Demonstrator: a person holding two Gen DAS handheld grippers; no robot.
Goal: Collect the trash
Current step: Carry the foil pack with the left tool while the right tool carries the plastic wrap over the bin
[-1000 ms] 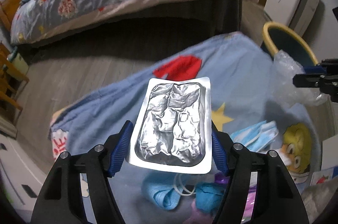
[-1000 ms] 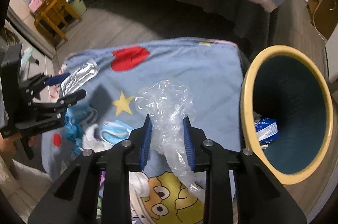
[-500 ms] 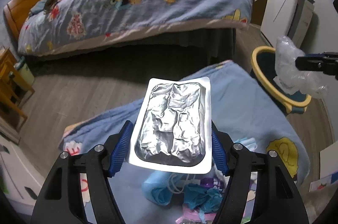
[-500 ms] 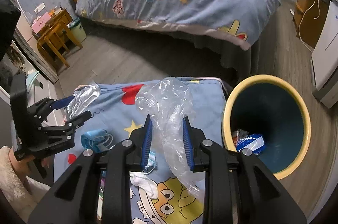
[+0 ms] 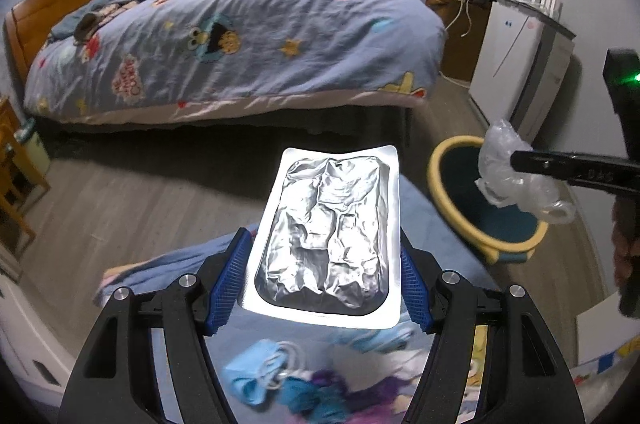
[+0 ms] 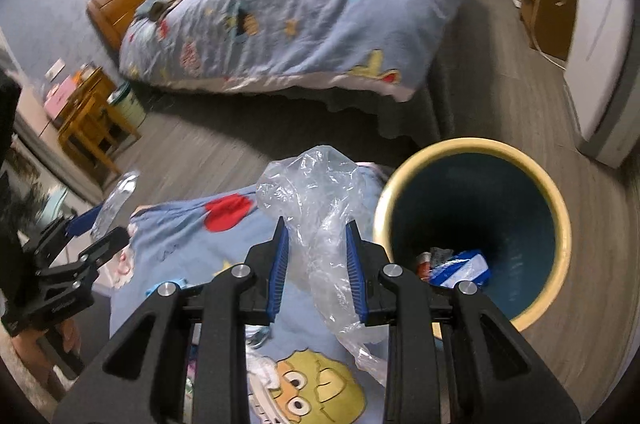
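Note:
My left gripper (image 5: pixel 326 276) is shut on a flat silver foil packet (image 5: pixel 328 240) and holds it up above the blue cartoon cloth (image 5: pixel 168 268). My right gripper (image 6: pixel 316 260) is shut on a crumpled clear plastic bag (image 6: pixel 316 192), held in the air just left of the yellow-rimmed bin (image 6: pixel 560 208). The bin also shows at the right in the left wrist view (image 5: pixel 440 160), with the bag (image 5: pixel 504 160) over it. The bin holds a blue-and-white wrapper (image 6: pixel 464 268). Blue masks and purple scraps (image 5: pixel 280 380) lie on the cloth below.
A bed with a blue cartoon quilt (image 5: pixel 240 36) stands behind, across grey wood floor (image 5: pixel 120 200). A white cabinet (image 5: pixel 516 64) is at the right wall. Wooden chairs (image 6: pixel 88 112) stand at the left. The left gripper appears at the left in the right wrist view (image 6: pixel 96 236).
Both grippers have risen with their loads. The right gripper has carried the plastic bag toward the bin; the cloth and its scraps have dropped lower in both views.

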